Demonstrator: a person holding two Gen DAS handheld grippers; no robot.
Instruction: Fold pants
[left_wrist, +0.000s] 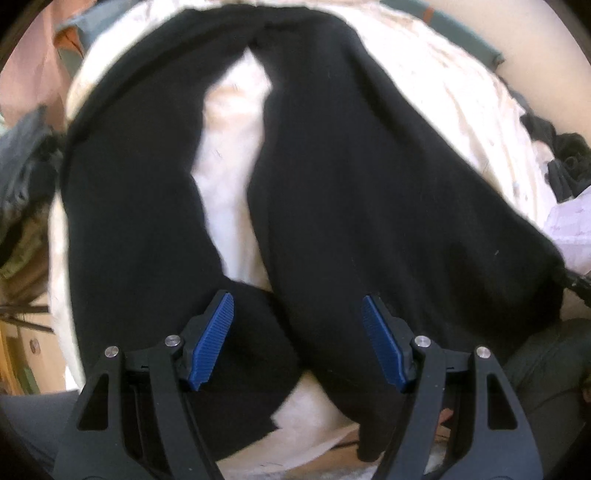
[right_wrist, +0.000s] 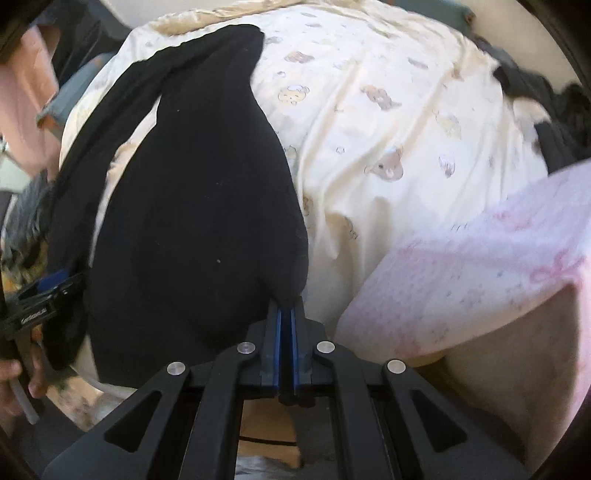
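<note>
Cream bedsheet with little bear prints fills my view, rumpled, and the black pants lie spread across it, both legs fanned apart with a wedge of pale sheet showing between them. From my left camera the legs run from twelve o'clock, where they join, down toward six, one leg on each side of the gap. My left gripper hangs over the lower ends with its blue pads standing wide, nothing between them, cloth only beneath. Over on the right camera, my right gripper is pinched tight, pads together, with a corner of the black fabric caught at the tips; the leg bulges up from there toward eleven o'clock, so I read it as lifted by that pinch. At nine o'clock in that view I can see the other gripper's body and a hand gripping it. Progress, as I judge it: barely begun. The pants are laid out flat-ish but no fold shows yet; one leg has to come over onto the other, then the length needs halving. Outward from the pants, a pink-patterned cloth sits at three o'clock, and dark clothes pile up at the bed's far right edge.
</note>
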